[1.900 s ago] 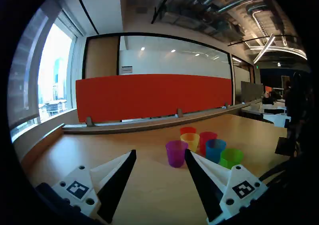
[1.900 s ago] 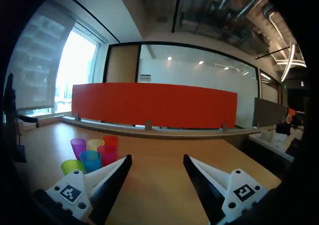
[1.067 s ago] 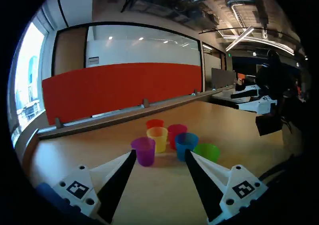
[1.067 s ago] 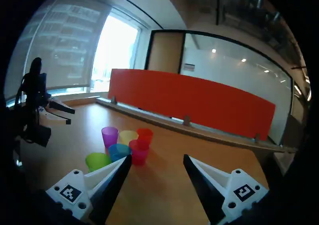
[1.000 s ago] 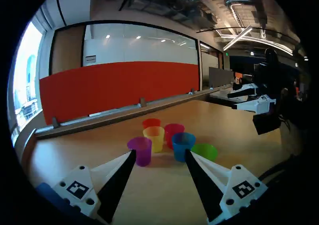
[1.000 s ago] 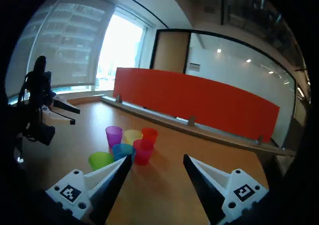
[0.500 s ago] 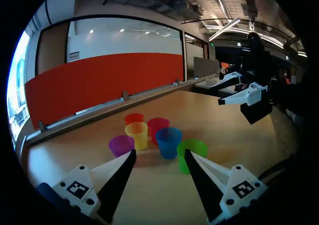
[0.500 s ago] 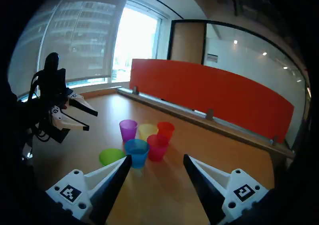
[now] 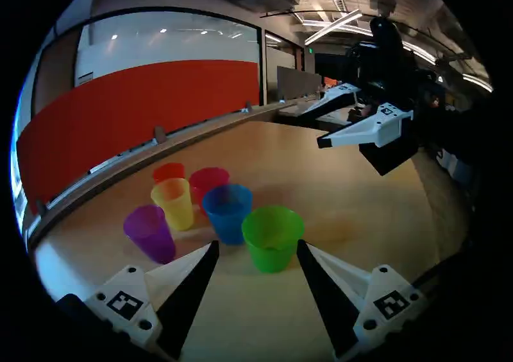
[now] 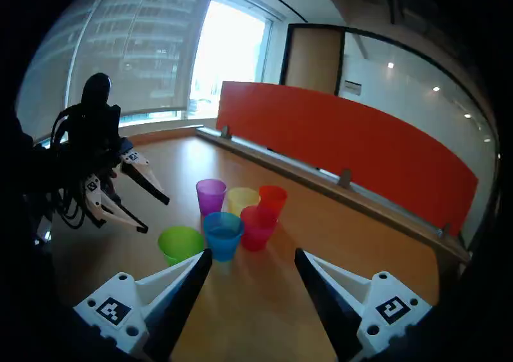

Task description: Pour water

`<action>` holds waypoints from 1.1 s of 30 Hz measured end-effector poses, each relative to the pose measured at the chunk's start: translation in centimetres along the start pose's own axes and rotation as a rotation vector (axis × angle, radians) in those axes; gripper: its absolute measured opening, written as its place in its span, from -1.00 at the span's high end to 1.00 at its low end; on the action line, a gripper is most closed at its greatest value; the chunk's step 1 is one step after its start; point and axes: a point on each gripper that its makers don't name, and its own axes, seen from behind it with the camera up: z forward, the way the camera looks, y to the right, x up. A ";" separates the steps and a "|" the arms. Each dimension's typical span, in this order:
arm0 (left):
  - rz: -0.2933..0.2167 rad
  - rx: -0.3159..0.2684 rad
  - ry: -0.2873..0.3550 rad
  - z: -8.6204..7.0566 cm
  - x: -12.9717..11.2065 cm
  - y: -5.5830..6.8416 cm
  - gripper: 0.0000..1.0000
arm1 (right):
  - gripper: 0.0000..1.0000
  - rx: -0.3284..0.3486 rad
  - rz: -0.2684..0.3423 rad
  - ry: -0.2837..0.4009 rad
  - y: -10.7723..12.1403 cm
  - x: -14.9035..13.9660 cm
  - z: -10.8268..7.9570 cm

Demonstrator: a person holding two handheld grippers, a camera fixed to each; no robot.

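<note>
With left gripper (image 9: 256, 244) and right gripper (image 10: 252, 251) fingers spread empty, the crowded cups (image 9: 227, 211) could be knocked over if clipped during grasping.

Wooden surface (image 9: 333, 195), orange divider (image 10: 359, 137) along far edge. Bright window (image 10: 231, 60) with blinds (image 10: 141, 47). Glass wall (image 9: 167, 41) behind divider. Light strips (image 9: 333, 25) on ceiling.

Left gripper view sat low over the table (image 9: 359, 195), close behind the cups (image 9: 226, 211), facing the right gripper (image 9: 310, 131). Right gripper view faced back toward the left gripper (image 10: 157, 215), slightly farther off. Both shared cups, table, orange partition (image 9: 128, 99).
</note>
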 end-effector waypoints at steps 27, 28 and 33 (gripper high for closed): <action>0.034 -0.065 -0.057 4.2 -1.3 1.5 -0.79 | -1.00 0.027 -0.021 -0.030 -0.4 -1.3 1.4; 0.034 -0.066 -0.057 4.3 -1.3 1.5 -0.80 | -1.00 0.029 -0.021 -0.032 -0.5 -1.5 1.5; 0.035 -0.067 -0.054 4.9 -1.3 1.4 -0.79 | -1.00 0.032 -0.022 -0.038 -0.5 -1.9 1.5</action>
